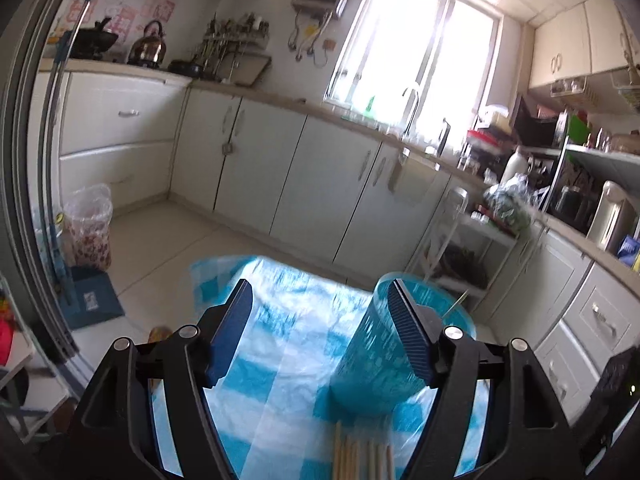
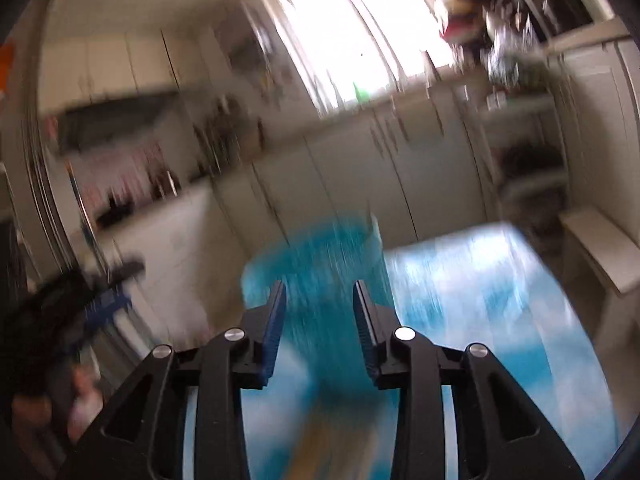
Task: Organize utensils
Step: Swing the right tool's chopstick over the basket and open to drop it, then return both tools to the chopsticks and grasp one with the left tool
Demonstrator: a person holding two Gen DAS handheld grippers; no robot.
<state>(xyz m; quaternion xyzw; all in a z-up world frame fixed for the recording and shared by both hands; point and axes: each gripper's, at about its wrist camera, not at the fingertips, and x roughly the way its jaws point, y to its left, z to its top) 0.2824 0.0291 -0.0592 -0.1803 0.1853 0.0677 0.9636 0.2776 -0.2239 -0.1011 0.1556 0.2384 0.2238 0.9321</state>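
A blue plastic cup [image 1: 372,360] stands on the blue-and-white checked tablecloth [image 1: 280,360], with a thin stick poking from its rim. Several wooden chopsticks [image 1: 360,460] lie on the cloth just in front of it. My left gripper [image 1: 320,300] is open, its right finger [image 1: 412,336] in front of the cup, the cup not between the fingers. In the blurred right wrist view the cup [image 2: 320,264] stands straight ahead of my right gripper [image 2: 320,292], which is open and empty. A tan streak on the cloth below may be chopsticks [image 2: 308,448].
The table sits in a kitchen with white cabinets [image 1: 320,184] on three sides and a window [image 1: 412,48] behind. A white rack [image 1: 460,248] stands past the table's far right corner. The other gripper [image 2: 100,304] shows at the left of the right wrist view.
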